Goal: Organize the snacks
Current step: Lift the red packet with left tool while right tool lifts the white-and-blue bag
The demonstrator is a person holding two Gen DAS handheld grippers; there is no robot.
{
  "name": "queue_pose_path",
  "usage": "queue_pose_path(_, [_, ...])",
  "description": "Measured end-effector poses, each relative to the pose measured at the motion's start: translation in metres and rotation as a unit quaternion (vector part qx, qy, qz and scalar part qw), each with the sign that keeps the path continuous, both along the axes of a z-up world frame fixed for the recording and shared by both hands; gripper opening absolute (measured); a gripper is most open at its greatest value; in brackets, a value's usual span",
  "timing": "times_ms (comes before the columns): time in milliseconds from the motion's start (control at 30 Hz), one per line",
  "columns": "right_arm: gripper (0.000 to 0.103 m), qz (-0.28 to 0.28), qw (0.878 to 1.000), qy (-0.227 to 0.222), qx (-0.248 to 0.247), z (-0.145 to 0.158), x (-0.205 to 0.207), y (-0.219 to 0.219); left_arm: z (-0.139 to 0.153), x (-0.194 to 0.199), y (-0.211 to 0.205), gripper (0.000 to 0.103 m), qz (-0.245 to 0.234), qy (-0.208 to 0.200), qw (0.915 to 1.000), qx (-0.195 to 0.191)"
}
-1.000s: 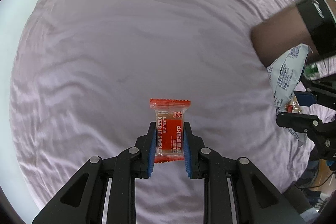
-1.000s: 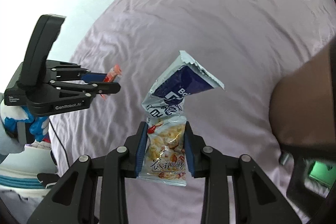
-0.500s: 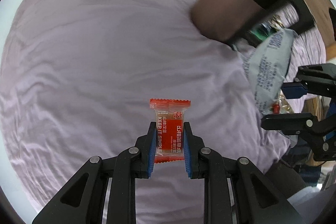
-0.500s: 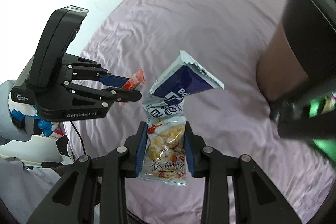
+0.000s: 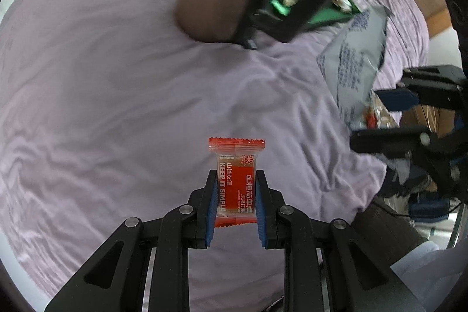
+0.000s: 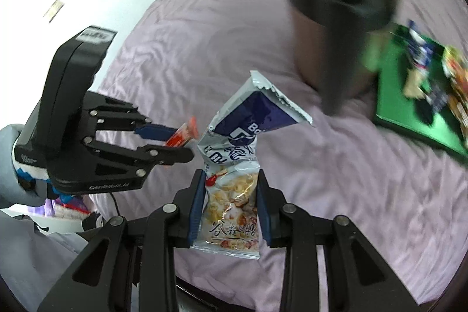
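Snacks are riding in both claws: we are carrying them across the lilac bedsheet toward the green tray, which already holds a few packets at the far right of the right wrist view. Our left claw is pinching shut on a small red hawthorn candy packet, held upright between the blue pads. Our right claw is clamping shut on a silver-and-blue cereal snack bag, whose crumpled top is flopping above the pads. Both snacks are hanging clear of the sheet. A brown cylindrical container with a dark rim is standing on the bed beside the tray. Next, we judge, each claw needs to come over a bare green patch, lower, and open, skirting the container.
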State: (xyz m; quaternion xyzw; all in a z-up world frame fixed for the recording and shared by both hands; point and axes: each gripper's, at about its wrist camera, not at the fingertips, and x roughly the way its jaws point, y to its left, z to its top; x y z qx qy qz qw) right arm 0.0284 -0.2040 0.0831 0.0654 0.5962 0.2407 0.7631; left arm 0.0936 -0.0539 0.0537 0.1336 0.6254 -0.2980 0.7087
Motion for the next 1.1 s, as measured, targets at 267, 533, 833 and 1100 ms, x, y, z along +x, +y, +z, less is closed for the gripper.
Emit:
queue_pose_path(267, [0.000,-0.087,0.996,-0.001,-0.010,-0.002,-0.015,-0.067,0.002,-0.014,-0.065,0.019,-0.072,0.001,0.9974,-0.005])
queue_pose_path(533, [0.000,-0.167,0.986,-0.013,-0.027,0.005,-0.022,-0.140,0.012,-0.013,-0.135,0.019,-0.126,-0.007,0.9916,-0.028])
queue_pose_path(833, [0.000,-0.211,0.976,-0.032,-0.045,0.011,-0.006,-0.204,0.024,0.010,-0.216,0.019,-0.146,-0.037,0.9871,-0.054])
queue_pose_path(1100, [0.000,-0.217,0.973,-0.054,-0.062,0.012,0.034,-0.237,0.024,0.047,-0.259,0.019,-0.101,-0.085,0.9899,-0.053])
